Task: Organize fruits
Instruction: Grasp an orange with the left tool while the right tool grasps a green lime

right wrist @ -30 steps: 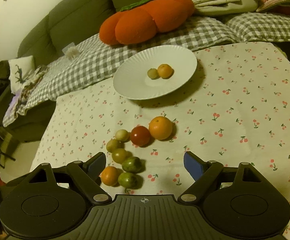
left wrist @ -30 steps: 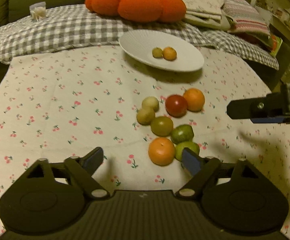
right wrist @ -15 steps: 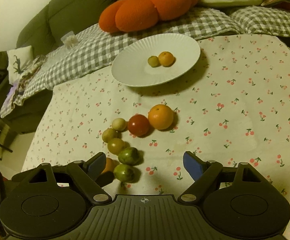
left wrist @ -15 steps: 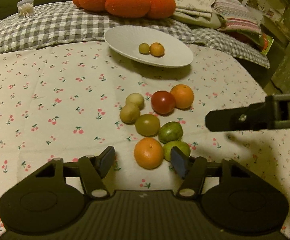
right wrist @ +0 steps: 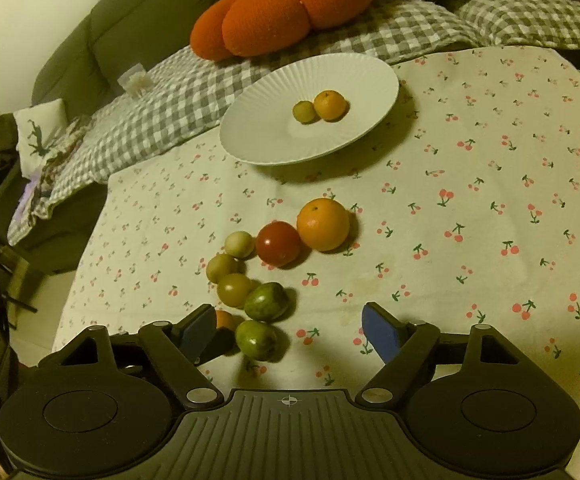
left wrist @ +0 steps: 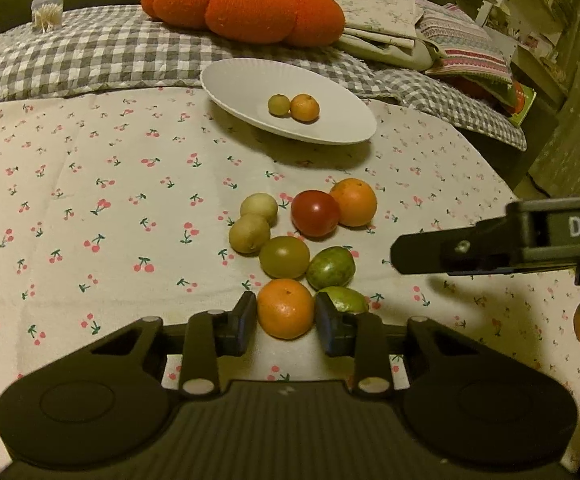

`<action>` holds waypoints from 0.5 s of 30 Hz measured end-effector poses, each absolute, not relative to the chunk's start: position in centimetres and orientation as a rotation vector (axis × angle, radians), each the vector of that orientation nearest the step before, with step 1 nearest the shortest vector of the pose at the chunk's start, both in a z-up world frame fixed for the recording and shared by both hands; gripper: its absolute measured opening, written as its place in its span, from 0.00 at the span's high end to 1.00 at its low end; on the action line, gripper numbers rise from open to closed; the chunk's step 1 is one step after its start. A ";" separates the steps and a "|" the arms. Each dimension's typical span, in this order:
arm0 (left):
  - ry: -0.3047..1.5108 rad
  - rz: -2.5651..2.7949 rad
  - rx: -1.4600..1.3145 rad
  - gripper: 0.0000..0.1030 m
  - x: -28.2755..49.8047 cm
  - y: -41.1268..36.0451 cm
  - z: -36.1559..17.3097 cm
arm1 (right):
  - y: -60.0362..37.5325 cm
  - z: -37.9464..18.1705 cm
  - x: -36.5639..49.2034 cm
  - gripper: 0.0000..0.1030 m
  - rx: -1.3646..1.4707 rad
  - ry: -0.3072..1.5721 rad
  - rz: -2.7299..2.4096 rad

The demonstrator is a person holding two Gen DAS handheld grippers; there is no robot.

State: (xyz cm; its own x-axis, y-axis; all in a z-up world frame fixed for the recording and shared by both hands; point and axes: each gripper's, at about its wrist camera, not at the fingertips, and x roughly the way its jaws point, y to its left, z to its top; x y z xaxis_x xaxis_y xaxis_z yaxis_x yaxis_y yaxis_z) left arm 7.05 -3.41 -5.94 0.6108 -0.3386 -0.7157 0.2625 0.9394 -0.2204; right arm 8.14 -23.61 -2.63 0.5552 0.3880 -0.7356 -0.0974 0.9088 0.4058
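A cotton tablecloth (left wrist: pixel 89 184) printed with small red cherries covers the table, and on it lies a loose cluster of round, smooth-skinned fruit. The left gripper (left wrist: pixel 285 318) has just been closing, and its two dark pads now press the sides of a small dimpled mandarin (left wrist: pixel 285 308) at the near end of the cluster. Just behind the mandarin sit two glossy green fruits (left wrist: pixel 330 267), one partly hidden by the right pad, then an olive-green one (left wrist: pixel 284 257), two pale yellowish ones (left wrist: pixel 249 233), a shiny red tomato (left wrist: pixel 315 213) and a larger orange (left wrist: pixel 354 202) touching it.

Farther back, a white ribbed plate (left wrist: pixel 241 84) holds a small green fruit (left wrist: pixel 279 104) and a small mandarin (left wrist: pixel 305 107) side by side. Behind the table, a grey gingham blanket (left wrist: pixel 89 52) carries a plush, lobed orange cushion (left wrist: pixel 245 8).

The right gripper (right wrist: pixel 290 332) has been narrowing slightly, yet its blue-padded jaws stand wide apart with nothing gripped; a green fruit (right wrist: pixel 256 340) lies just inside its left pad, not pressed.
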 end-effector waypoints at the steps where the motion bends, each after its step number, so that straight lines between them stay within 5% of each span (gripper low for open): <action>1: 0.847 -0.342 -0.093 0.71 7.0 -3.4 -5.9 | -23.5 -2.7 8.2 0.24 0.334 0.943 0.296; 15: 0.876 -0.190 -0.129 0.71 6.8 0.0 -5.4 | -21.2 -4.1 8.2 0.35 0.273 0.978 0.344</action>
State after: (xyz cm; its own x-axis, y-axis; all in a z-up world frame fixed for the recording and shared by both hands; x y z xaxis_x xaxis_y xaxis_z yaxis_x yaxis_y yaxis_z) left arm 6.79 0.00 -5.42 0.6246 -0.2180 -0.7499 0.1128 0.9754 -0.1896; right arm 8.16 -21.25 -4.14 0.5124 0.4026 -0.7585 -0.1604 0.9126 0.3761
